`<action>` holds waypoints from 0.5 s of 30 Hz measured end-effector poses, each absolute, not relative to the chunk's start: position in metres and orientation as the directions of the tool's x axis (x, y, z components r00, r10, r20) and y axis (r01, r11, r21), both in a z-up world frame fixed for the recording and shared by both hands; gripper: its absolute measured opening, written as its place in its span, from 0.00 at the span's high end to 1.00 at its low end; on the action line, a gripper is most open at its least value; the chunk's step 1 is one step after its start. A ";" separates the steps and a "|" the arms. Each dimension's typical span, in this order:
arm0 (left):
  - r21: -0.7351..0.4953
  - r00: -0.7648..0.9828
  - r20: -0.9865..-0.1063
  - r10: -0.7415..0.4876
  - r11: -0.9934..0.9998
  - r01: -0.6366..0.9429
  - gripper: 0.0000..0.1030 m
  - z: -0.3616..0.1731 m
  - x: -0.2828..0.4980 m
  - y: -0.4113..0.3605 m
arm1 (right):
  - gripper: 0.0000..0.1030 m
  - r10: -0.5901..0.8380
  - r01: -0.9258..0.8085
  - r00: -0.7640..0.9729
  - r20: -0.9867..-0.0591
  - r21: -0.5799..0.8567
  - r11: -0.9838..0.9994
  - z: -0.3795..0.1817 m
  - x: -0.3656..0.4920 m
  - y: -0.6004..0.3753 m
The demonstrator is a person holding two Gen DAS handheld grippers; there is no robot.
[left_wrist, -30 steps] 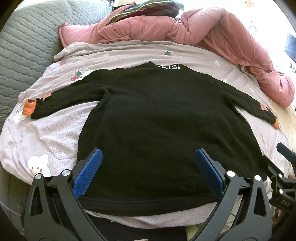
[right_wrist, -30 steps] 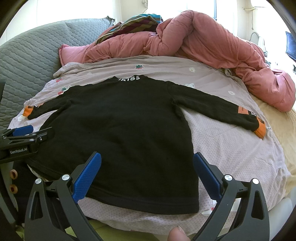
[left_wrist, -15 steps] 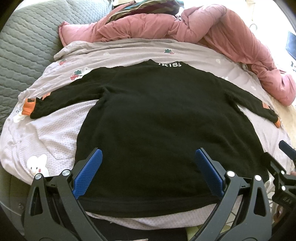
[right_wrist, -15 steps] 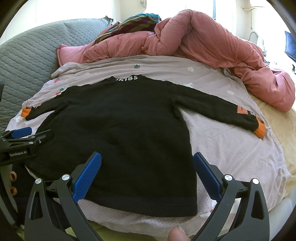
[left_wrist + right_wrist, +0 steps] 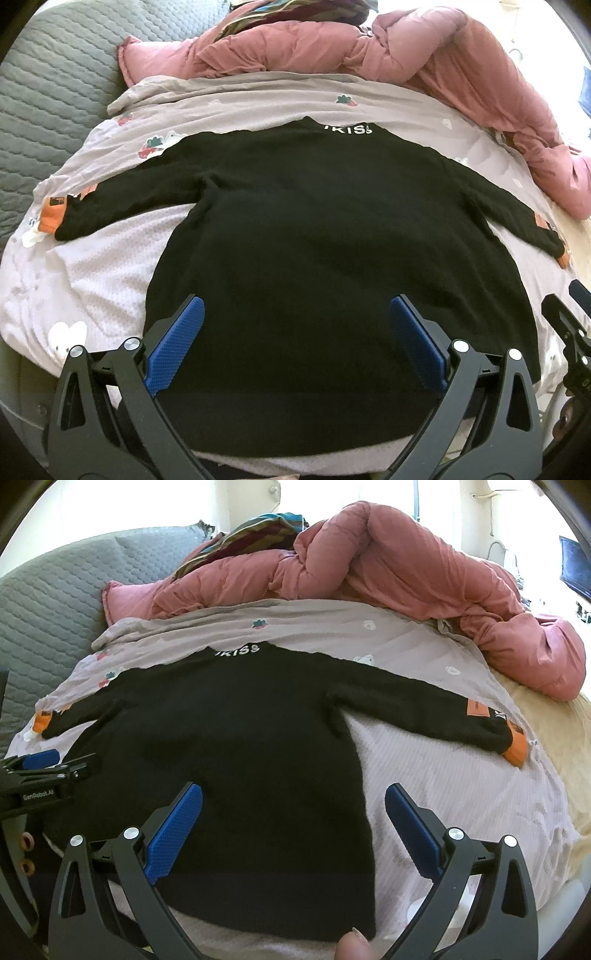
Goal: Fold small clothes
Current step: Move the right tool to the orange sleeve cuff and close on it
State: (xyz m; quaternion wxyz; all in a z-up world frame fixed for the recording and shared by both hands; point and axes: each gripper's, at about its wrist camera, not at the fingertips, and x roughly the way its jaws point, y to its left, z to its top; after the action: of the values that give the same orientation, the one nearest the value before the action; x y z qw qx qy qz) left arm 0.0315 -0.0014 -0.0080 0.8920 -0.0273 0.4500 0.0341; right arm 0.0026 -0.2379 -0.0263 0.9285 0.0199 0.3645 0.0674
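Note:
A small black long-sleeved sweater (image 5: 325,236) (image 5: 240,746) with orange cuffs and white collar lettering lies flat, back up, on the bed, both sleeves spread out. My left gripper (image 5: 295,332) hovers open over the sweater's lower body, nothing between its blue pads. My right gripper (image 5: 293,816) is open too, over the lower right part of the hem. In the right wrist view the left gripper (image 5: 40,771) shows at the left edge by the sweater's side. A black part of the right gripper shows at the right edge of the left wrist view.
A pale lilac printed sheet (image 5: 110,266) (image 5: 461,794) covers the bed. A bunched pink duvet (image 5: 443,62) (image 5: 388,572) lies along the far side and right. A grey quilted headboard (image 5: 44,92) stands at left. A fingertip (image 5: 351,947) shows at the bottom edge.
Both grippers have edged slightly forward and up over the sweater, which sits a little lower in each view. The sweater itself has not moved and both grippers stay open.

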 end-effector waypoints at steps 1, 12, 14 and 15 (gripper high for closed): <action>-0.017 0.593 -0.804 0.038 0.996 -0.087 0.08 -0.008 0.035 -0.001 | 0.04 0.134 -0.102 0.728 -0.673 0.086 0.991 -0.026 0.005 -0.241; -0.028 0.595 -0.804 0.019 0.997 -0.069 0.08 -0.004 0.078 -0.002 | 0.04 0.035 0.022 0.726 -0.686 0.074 0.997 -0.034 0.048 -0.286; -0.030 0.592 -0.806 0.017 0.997 -0.069 0.08 -0.004 0.088 -0.003 | 0.04 0.017 0.048 0.723 -0.691 0.075 0.996 -0.036 0.056 -0.296; -0.033 0.591 -0.806 0.013 0.997 -0.067 0.08 -0.003 0.092 -0.003 | 0.04 0.007 0.065 0.721 -0.693 0.077 0.995 -0.038 0.060 -0.303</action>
State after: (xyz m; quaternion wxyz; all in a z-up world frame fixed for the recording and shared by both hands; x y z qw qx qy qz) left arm 0.0920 -0.0030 -0.0034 0.8915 -0.0297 0.4515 0.0225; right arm 0.0605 -0.3026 -0.0378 0.9264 0.0481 0.3732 -0.0156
